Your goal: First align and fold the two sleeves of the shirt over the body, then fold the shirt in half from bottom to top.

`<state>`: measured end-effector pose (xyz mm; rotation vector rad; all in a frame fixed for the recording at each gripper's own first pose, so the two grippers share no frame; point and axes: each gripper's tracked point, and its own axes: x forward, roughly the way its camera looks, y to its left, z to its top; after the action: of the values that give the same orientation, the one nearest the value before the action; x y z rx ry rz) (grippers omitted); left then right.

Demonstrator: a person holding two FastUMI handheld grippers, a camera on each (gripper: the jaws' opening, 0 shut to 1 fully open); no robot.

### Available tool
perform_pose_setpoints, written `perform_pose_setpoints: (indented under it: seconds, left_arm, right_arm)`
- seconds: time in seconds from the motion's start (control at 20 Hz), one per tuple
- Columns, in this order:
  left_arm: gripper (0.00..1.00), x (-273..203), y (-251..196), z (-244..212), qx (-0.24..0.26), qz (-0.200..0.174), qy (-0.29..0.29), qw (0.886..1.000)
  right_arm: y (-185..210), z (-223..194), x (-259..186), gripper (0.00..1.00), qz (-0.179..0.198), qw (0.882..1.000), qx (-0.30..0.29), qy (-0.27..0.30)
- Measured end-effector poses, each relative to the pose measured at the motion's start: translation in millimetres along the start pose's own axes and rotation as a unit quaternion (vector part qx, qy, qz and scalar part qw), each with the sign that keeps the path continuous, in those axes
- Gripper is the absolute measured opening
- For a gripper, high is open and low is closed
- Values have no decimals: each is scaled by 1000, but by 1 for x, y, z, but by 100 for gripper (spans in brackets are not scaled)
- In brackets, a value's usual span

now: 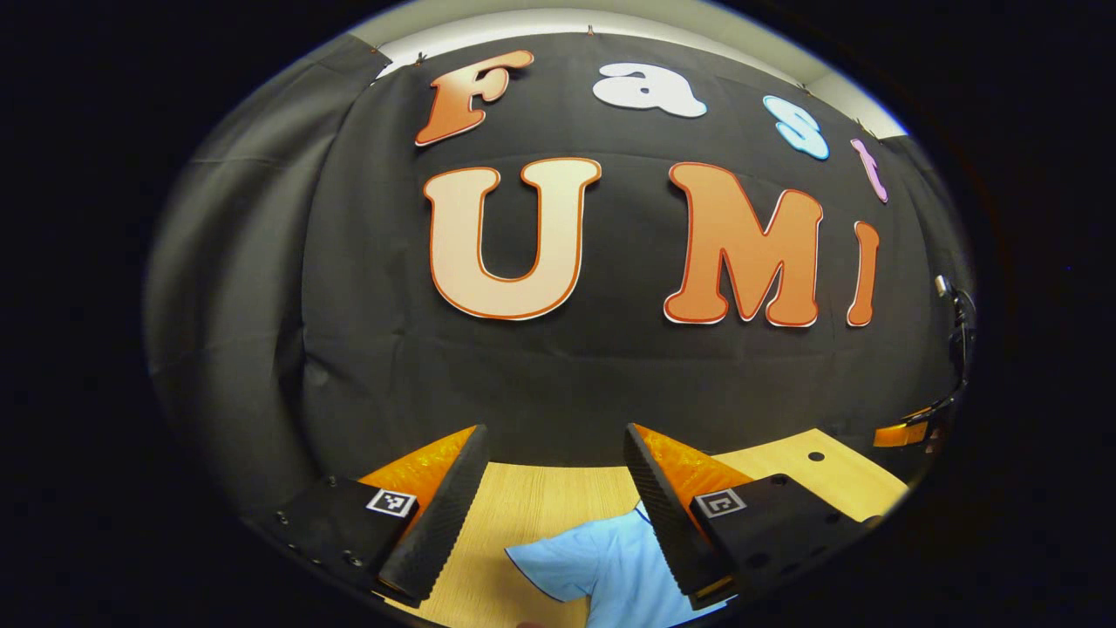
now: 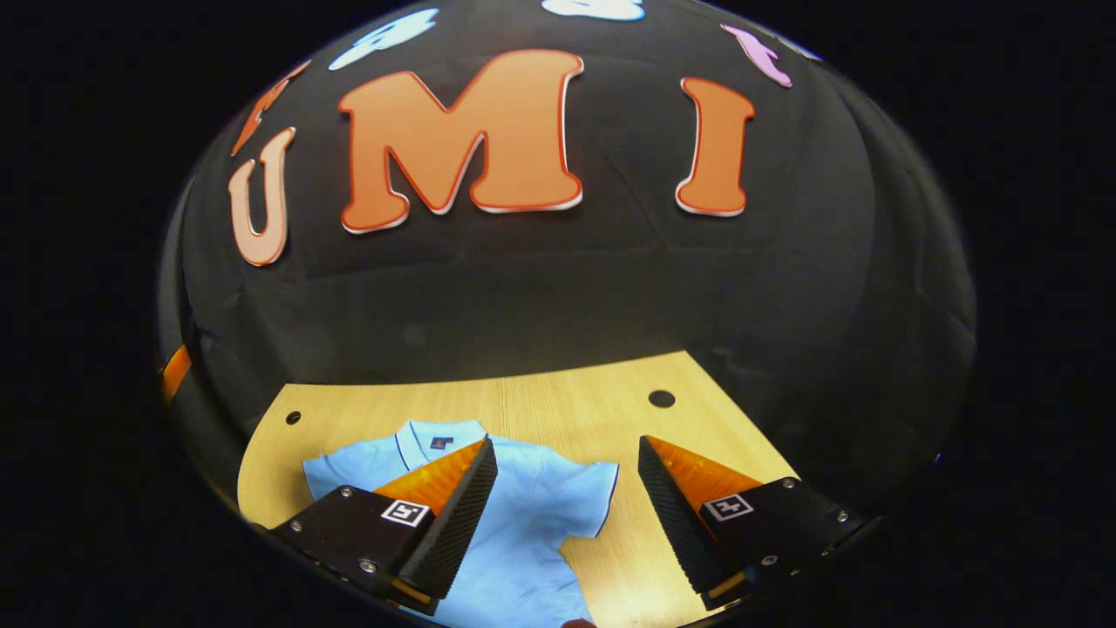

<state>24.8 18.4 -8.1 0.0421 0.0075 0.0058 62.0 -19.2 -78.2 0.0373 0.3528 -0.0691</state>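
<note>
A light blue polo shirt [image 2: 532, 515] lies flat on the wooden table [image 2: 558, 401], collar toward the wall, both short sleeves spread out. My right gripper [image 2: 567, 453] hangs open above the shirt's right sleeve [image 2: 593, 497], nothing between its fingers. In the left gripper view, the shirt's left sleeve [image 1: 567, 567] shows low between the fingers. My left gripper [image 1: 554, 445] stands open above it, holding nothing.
The table [image 1: 540, 497] ends at the black cloth wall. Round holes [image 2: 661, 399] sit near its back corners. A stand with a cable [image 1: 955, 349] rises at the right edge of the left gripper view.
</note>
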Motion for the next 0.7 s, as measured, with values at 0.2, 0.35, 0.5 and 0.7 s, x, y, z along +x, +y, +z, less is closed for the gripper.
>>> perform_pose_setpoints:
  seconds: [0.2, 0.35, 0.5, 0.7]
  left_arm:
    - [100, 12, 9, -10, -1, 5, 8, 1000]
    - [100, 20, 17, -19, -2, 9, 17, 1000]
    - [100, 29, 21, -28, -1, 12, 26, 1000]
    - [100, 37, 28, -39, -3, 19, 39, 999]
  right_arm:
    - [-17, -38, 51, 98, -16, 995, 18, 100]
    - [-34, -77, 91, 98, -38, 982, 15, 182]
    - [-46, -111, 120, 99, -59, 967, 16, 247]
    - [-58, -143, 144, 99, -76, 949, 27, 306]
